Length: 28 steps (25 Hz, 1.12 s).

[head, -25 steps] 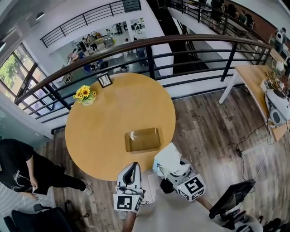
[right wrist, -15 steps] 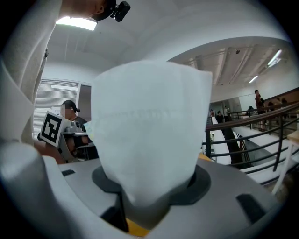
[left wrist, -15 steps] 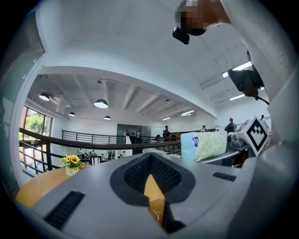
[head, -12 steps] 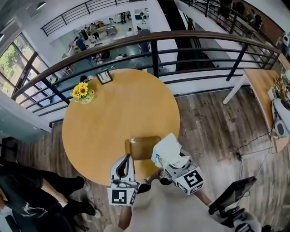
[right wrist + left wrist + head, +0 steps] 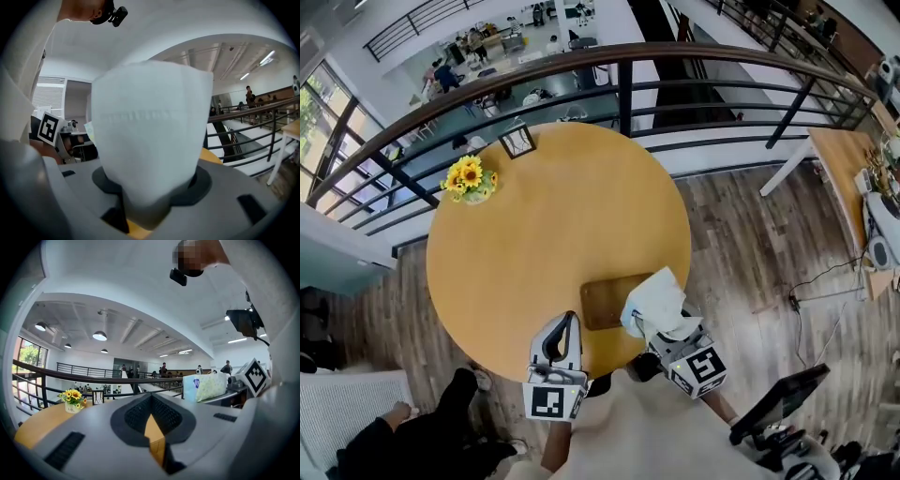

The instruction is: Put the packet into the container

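The container is a flat brown tray [image 5: 606, 302] on the round wooden table [image 5: 544, 234], near its front edge. The packet [image 5: 656, 302] is white and soft, with a blue mark; it hangs over the tray's right end and hides that part. My right gripper [image 5: 663, 324] is shut on the packet [image 5: 150, 136], which fills most of the right gripper view. Left of the tray, my left gripper [image 5: 564, 326] hovers over the table's front edge, shut with nothing in it. In the left gripper view the packet [image 5: 204, 386] shows at the right.
A small vase of sunflowers [image 5: 470, 180] and a picture frame [image 5: 517, 141] stand at the table's far left. A dark railing [image 5: 619, 70] curves behind the table. A person [image 5: 441, 441] is on the floor at the lower left. A side table [image 5: 853, 159] stands at the right.
My right gripper has carried the packet forward, from beside the tray's near right corner to over its right end. The left gripper moved forward slightly. The person at the left moved toward the bottom.
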Motion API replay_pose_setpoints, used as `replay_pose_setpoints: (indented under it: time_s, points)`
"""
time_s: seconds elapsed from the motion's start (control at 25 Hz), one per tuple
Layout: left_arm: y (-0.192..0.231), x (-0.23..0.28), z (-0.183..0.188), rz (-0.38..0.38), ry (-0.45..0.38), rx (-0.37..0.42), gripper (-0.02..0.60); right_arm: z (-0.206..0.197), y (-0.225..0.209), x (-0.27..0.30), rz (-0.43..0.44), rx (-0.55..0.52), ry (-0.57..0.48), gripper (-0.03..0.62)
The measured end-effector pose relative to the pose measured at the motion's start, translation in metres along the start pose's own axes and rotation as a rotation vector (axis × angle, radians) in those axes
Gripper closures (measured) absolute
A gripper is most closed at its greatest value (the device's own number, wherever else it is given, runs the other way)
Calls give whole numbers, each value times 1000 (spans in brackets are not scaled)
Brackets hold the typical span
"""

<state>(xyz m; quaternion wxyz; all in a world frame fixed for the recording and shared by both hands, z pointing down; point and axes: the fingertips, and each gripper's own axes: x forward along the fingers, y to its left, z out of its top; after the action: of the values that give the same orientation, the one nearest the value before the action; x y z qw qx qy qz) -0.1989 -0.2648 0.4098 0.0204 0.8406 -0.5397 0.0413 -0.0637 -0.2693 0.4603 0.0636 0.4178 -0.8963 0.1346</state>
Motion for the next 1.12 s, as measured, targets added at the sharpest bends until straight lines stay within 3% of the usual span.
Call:
replay_pose_setpoints:
  time_s: [0.44, 0.56, 0.68, 0.72, 0.8, 0.88, 0.92, 1.12]
  points:
    - [23, 2, -10, -48, -3, -22, 577, -7, 5, 7, -88, -67, 26, 353]
    - [19, 2, -11, -48, 1, -27, 577, -7, -1, 7, -126, -273, 75, 353]
    - [14, 0, -15, -44, 12, -32, 577, -12, -10, 4, -231, -515, 157, 353]
    - [13, 0, -17, -43, 14, -32, 577, -16, -11, 3, -271, -622, 181, 353]
    - [11, 0, -19, -44, 13, -33, 577, -27, -13, 2, -328, -937, 251, 353]
    - [8, 2, -17, -48, 3, -35, 577, -40, -14, 1, -340, -1206, 317, 353]
    - [6, 1, -16, -48, -2, -36, 577, -45, -12, 0, -325, -1244, 333, 353]
    - [1, -4, -13, -42, -12, -35, 577, -57, -3, -5, -264, -1147, 343, 353]
